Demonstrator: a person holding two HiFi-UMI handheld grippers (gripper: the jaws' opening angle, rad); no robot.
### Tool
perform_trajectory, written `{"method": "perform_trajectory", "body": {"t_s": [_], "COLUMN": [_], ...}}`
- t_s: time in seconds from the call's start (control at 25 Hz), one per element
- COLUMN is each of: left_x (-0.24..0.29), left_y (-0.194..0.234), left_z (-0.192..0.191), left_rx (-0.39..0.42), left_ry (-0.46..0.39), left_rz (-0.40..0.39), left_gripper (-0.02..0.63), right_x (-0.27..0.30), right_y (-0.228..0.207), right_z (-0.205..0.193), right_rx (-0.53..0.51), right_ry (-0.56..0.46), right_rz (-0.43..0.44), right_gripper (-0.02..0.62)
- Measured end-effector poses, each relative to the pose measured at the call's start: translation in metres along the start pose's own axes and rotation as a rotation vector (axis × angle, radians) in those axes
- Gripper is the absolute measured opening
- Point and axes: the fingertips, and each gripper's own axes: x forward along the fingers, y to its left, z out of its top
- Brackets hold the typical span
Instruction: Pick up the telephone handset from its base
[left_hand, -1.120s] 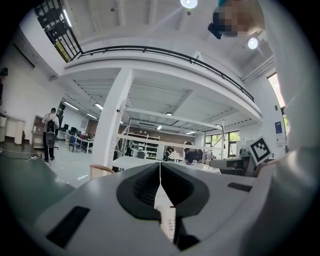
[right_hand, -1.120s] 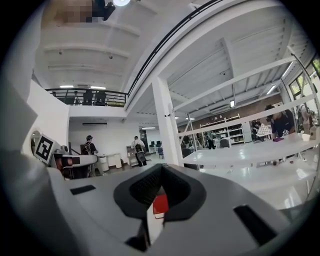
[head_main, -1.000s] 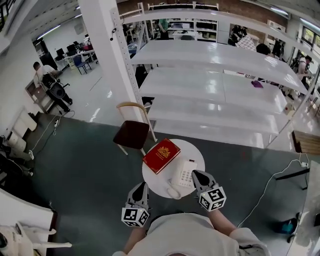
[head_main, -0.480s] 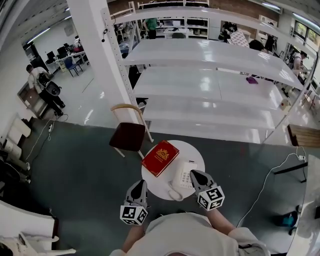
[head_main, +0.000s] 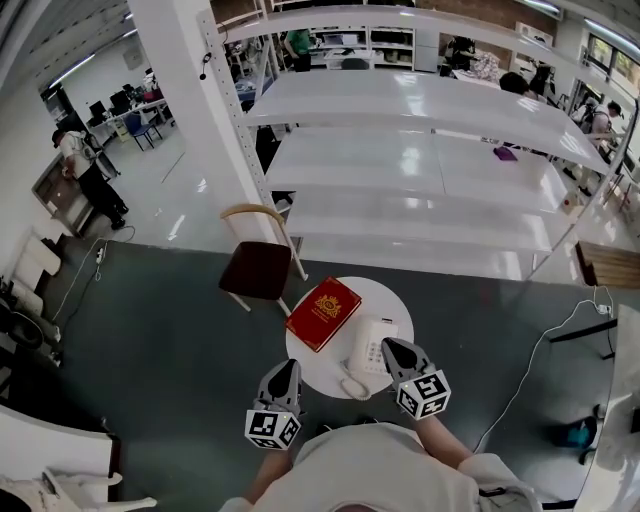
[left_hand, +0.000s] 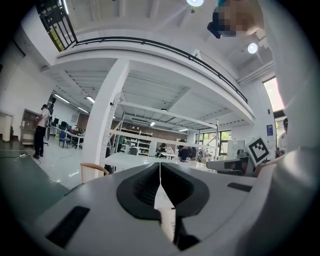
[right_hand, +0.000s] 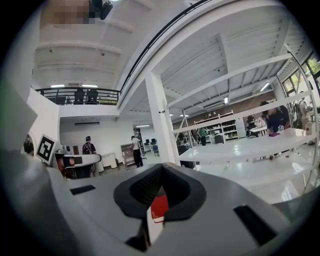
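1 telephone handset (head_main: 357, 352), resting on its base at the near side of the round table (head_main: 383, 300); right gripper (head_main: 388, 345) over the table's near-right part and left gripper (head_main: 288, 365) at its near-left rim, both pinched together and empty, so the right jaws likely need spreading wide first, then closing across the handset's middle.

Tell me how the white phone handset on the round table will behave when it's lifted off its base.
The handset looks like hard white plastic, so probably rigid and light, maybe slightly slick. A cord loops out beside it, so lifting will likely meet a tug and might drag the base.
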Motion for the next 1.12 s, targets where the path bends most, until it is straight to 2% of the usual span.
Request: {"method": "perform_trajectory", "body": {"t_s": [0.6, 1.12], "left_x": [-0.002, -0.004], "left_y": [0.009, 0.015], "left_z": [-0.006, -0.003], "left_rx": [-0.008, -0.011], "left_ry": [0.046, 0.080], "left_rz": [0.026, 0.055], "left_gripper": [0.021, 0.021], "right_x": [0.017, 0.036], "right_y": [-0.003, -0.032], "right_z": [-0.025, -0.099], "right_rx": [0.015, 0.008], "right_ry": [0.079, 0.260], "right_rz": [0.023, -0.020], "right_gripper": [0.009, 0.009]}}
